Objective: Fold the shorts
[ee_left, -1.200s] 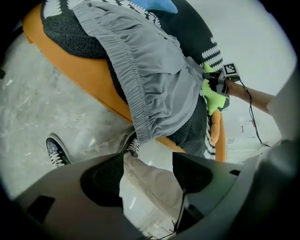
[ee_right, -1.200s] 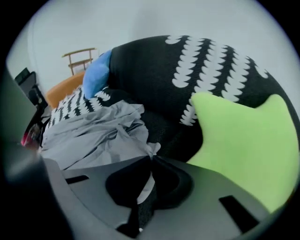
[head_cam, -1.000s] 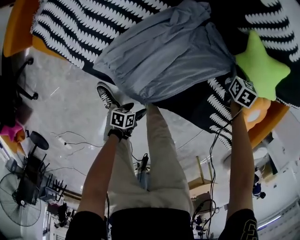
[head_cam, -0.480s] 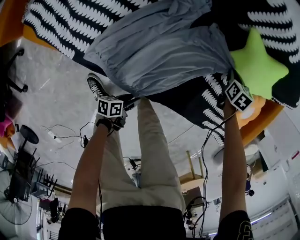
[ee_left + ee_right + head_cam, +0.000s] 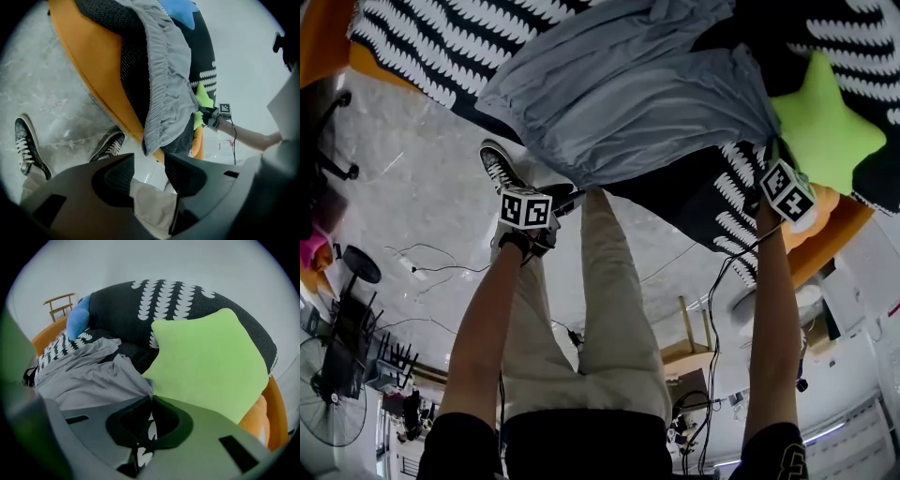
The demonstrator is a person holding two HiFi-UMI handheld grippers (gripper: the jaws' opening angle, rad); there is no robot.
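Draping one sofa (image 5: 412,47), one grey shorts (image 5: 628,94), one green cushion (image 5: 825,127) beside

Bright even light, fisheye pics, dark corners

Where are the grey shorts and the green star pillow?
grey shorts (image 5: 628,94), head view, middle of the fabric.
green star pillow (image 5: 211,366), right gripper view, centre of the star.

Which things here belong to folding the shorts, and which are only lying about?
For the job:
- grey shorts
- right gripper, shut on their corner
- left gripper, jaws have just been closing, no cloth between them

Lying about:
- green star cushion
- blue cushion
- black-and-white cover under the shorts
- floor fan
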